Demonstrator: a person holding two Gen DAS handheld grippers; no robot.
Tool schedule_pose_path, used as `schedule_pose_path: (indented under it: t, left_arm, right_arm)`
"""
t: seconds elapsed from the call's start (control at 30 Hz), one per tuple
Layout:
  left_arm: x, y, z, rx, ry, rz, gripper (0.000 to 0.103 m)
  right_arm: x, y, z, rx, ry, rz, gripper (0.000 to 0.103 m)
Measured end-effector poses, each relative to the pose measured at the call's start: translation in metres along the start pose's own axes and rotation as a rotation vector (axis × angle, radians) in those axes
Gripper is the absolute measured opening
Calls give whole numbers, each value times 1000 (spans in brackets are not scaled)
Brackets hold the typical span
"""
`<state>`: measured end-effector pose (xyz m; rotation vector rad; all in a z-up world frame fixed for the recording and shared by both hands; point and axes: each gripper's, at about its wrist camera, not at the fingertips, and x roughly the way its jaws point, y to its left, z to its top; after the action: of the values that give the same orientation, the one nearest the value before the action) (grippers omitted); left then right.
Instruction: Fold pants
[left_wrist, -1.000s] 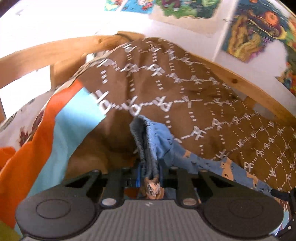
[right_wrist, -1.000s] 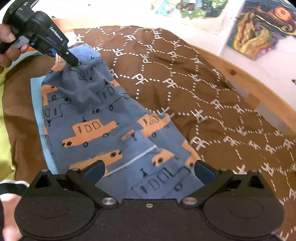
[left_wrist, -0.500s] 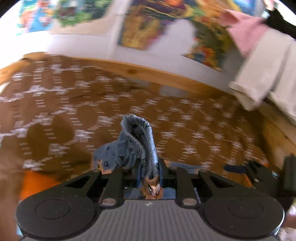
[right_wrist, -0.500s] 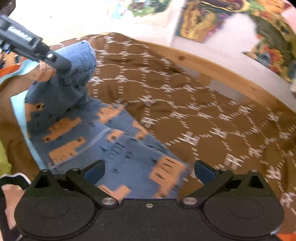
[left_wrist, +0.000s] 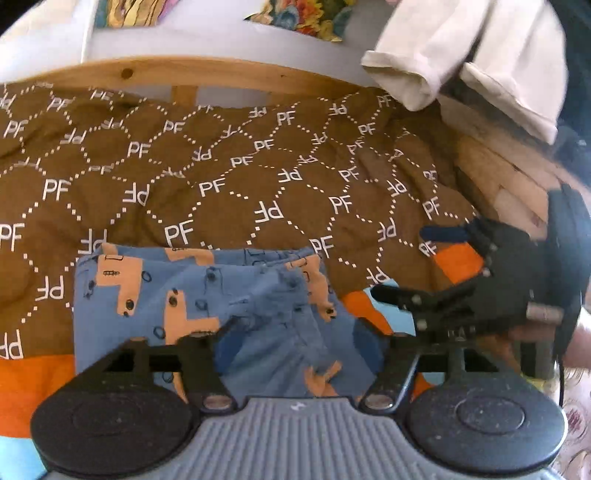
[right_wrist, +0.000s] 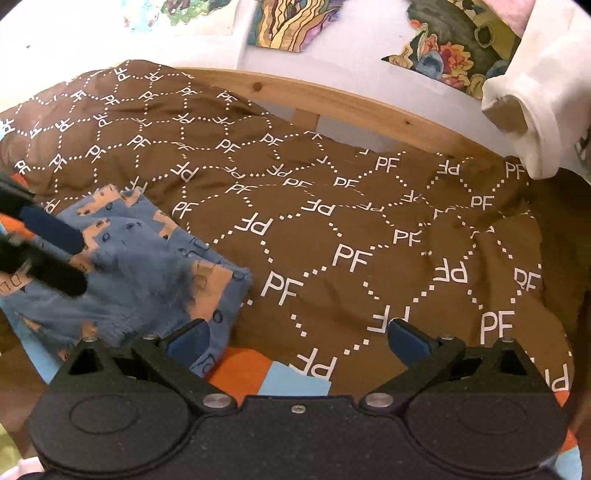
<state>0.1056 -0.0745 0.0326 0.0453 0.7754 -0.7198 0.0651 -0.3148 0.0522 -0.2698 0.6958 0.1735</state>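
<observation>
The blue pants (left_wrist: 221, 295) with orange car prints lie folded over on the brown PF-patterned blanket (left_wrist: 258, 177). My left gripper (left_wrist: 299, 347) is open just above the pants, its jaws wide apart and empty. My right gripper (right_wrist: 295, 341) is open and empty, to the right of the pants (right_wrist: 140, 273). The right gripper also shows at the right of the left wrist view (left_wrist: 424, 266). The left gripper's fingers (right_wrist: 51, 229) show at the left of the right wrist view, over the pants.
A wooden bed rail (right_wrist: 332, 107) runs along the far edge, with painted pictures (right_wrist: 288, 22) on the wall behind. White garments (left_wrist: 461, 55) hang at the upper right. An orange and light-blue sheet (right_wrist: 273, 376) lies under the blanket near me.
My left gripper carried the held pants end over to the right, laid it on the rest of the pants and opened. The right gripper stayed open and swung right.
</observation>
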Motion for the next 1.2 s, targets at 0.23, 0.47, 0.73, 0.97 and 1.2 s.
schedule_pose_path:
  t: [0.23,0.47,0.73,0.97,1.2]
  left_arm:
    - [9,-9,-21,137,78,27,73]
    - [21,-10,-27,193,130,41,53]
    - [18,-11,-26,239,142,-2,45]
    - [15,-12,-31,302,167,-7,55]
    - [19,-21,-33,373,170,50,30]
  right_arm:
    - [5,7,18,58,-27,161,102]
    - [32,18,36,142,24,360,76]
    - [58,11,33,270,103,417,56]
    - [58,9,30,287,135,432,57]
    - [57,16,31,273,143,436,57]
